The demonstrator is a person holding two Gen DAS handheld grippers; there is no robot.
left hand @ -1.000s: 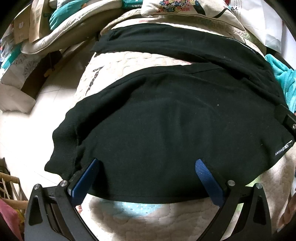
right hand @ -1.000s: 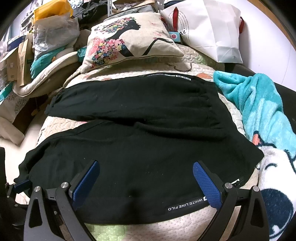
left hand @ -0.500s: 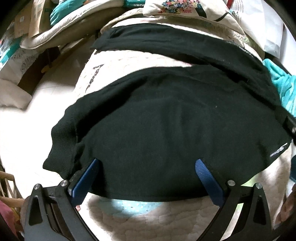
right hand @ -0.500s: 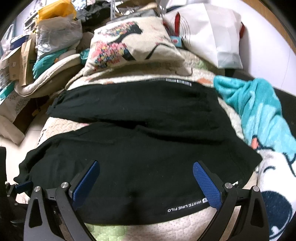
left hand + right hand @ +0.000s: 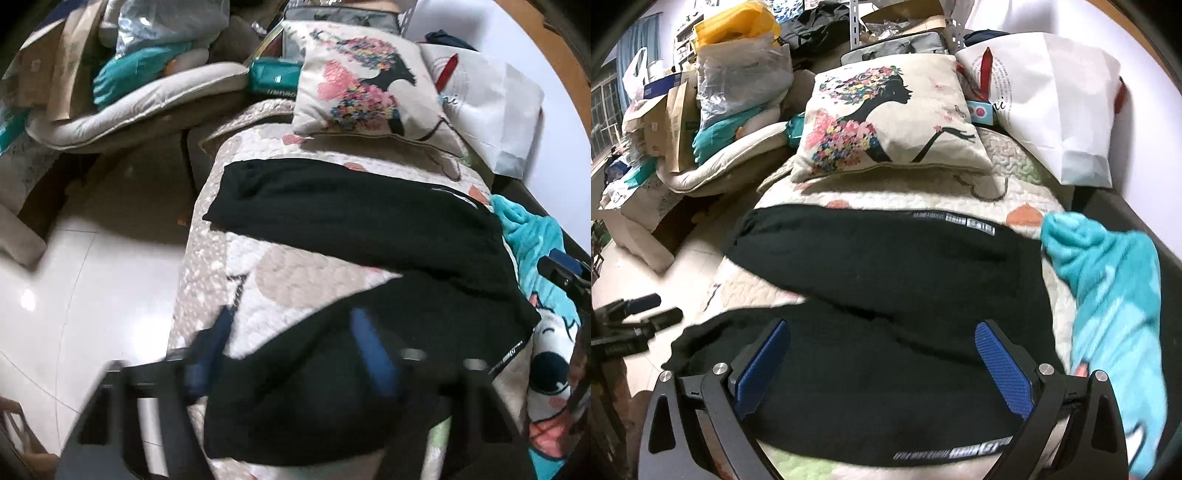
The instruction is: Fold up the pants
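Note:
Black pants (image 5: 886, 332) lie spread on a quilted bed cover (image 5: 1008, 173), the two legs running side by side, the near leg under my right gripper. My right gripper (image 5: 882, 365) is open, its blue pads (image 5: 761, 365) just over the near leg's edge with white lettering (image 5: 953, 452). In the left wrist view the pants (image 5: 351, 229) show again; my left gripper (image 5: 295, 354) is blurred, its jaws apart over the near leg's left end (image 5: 303, 398). The left gripper also shows at the far left of the right wrist view (image 5: 635, 317).
A floral cushion (image 5: 886, 118) and a white paper bag (image 5: 1052, 99) lie at the bed's far end. A teal blanket (image 5: 1115, 295) lies at the right. Bags, boxes and a cushion pile (image 5: 701, 122) stand at the left beyond the tiled floor (image 5: 74, 295).
Both grippers have lifted and tilted up, showing more of the room. The left gripper has swung left and is blurred by motion; the near leg's left end now lies further right on the bed.

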